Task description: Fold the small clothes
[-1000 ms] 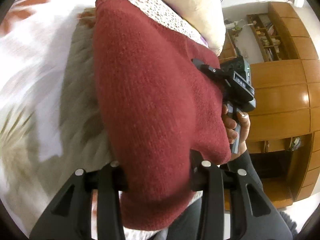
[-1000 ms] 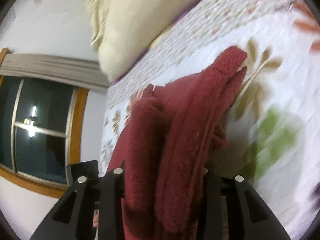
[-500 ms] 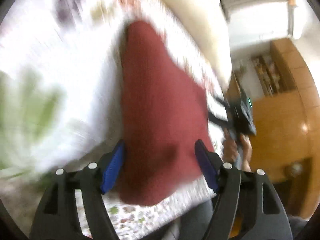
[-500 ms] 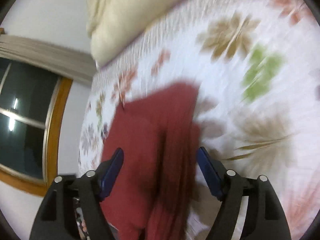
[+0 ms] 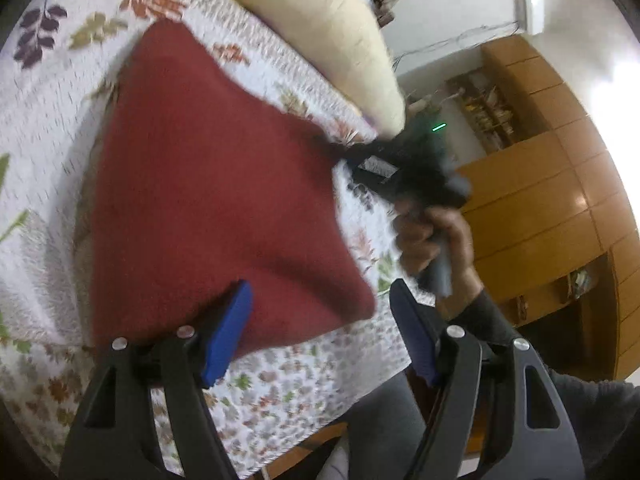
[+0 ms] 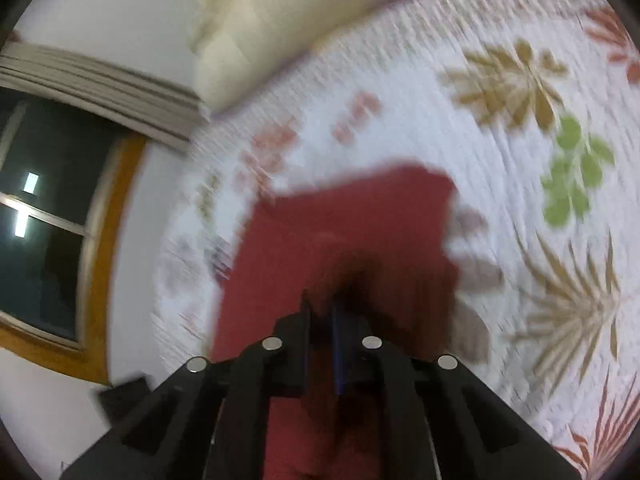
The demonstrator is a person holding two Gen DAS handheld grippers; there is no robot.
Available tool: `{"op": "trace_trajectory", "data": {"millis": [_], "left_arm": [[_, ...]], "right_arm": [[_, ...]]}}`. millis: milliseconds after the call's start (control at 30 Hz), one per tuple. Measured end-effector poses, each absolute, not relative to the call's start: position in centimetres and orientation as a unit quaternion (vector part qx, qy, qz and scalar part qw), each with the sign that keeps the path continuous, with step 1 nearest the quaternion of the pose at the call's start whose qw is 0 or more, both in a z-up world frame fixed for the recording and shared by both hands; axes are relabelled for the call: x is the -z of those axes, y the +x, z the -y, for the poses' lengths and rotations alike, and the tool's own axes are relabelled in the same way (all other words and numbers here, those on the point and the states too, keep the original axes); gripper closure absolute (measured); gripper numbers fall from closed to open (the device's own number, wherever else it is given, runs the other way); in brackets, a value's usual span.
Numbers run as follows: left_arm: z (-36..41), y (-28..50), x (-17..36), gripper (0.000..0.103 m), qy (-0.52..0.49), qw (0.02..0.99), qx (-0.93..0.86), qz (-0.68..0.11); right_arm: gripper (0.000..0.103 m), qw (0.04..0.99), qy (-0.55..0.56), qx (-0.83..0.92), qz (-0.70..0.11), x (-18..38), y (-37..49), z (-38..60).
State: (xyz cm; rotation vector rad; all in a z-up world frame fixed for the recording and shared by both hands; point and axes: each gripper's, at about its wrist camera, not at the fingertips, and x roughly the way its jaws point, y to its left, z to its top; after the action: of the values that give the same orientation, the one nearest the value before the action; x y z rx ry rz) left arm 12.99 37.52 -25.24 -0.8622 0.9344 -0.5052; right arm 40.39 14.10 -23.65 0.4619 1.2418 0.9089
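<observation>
Lying flat, red sweater (image 5: 208,184) on bedspread (image 5: 48,128)

a: what is the red sweater (image 5: 208,184) made of?
b: a matt, slightly fuzzy knit cloth. it lies on a bedspread (image 5: 52,92) of quilted cloth with a stitched, ribbed face and printed leaves.

a: and the left gripper (image 5: 320,328)?
b: matt black plastic, with smooth blue pads (image 5: 226,332) and small shiny metal screw heads.

a: the background?
b: a cream cloth pillow (image 5: 320,24), matt, and a wardrobe (image 5: 560,200) of glossy varnished wood.
</observation>
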Motion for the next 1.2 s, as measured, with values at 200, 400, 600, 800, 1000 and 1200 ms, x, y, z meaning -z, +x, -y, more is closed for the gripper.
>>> {"op": "trace_trajectory", "data": {"millis": [200,400,600,800,1000,1200], "left_arm": [[-38.0,11.8,24.7,0.033,-0.406,0.751,0.250,-0.457],[-41.8,15.0,18.0,0.018,-0.367,0.799,0.253,-0.403],[-44.8,22.9,23.9,0.024,-0.386,0.763,0.211,-0.474],[-44.8,23.7,25.4,0.032,-0.366,0.755,0.196,-0.508],[-42.8,19.0,20.8,0.026,-0.340,0.779,0.250,-0.463],[-42.4,17.9,24.9,0.036,-0.341,0.767,0.213,-0.501]], "right_arm": [[0.095,0.704,0.154,-0.350,-0.599,28.9,41.6,-15.5],[0.087,0.720,0.196,-0.359,-0.560,27.0,41.1,-13.1],[0.084,0.692,0.169,-0.454,-0.535,23.4,36.6,-14.6],[0.103,0.672,0.133,-0.418,-0.597,29.3,36.8,-14.2],[0.099,0.652,0.145,-0.499,-0.553,24.4,32.0,-12.7],[0.103,0.639,0.140,-0.460,-0.600,29.2,31.2,-10.9]]}}
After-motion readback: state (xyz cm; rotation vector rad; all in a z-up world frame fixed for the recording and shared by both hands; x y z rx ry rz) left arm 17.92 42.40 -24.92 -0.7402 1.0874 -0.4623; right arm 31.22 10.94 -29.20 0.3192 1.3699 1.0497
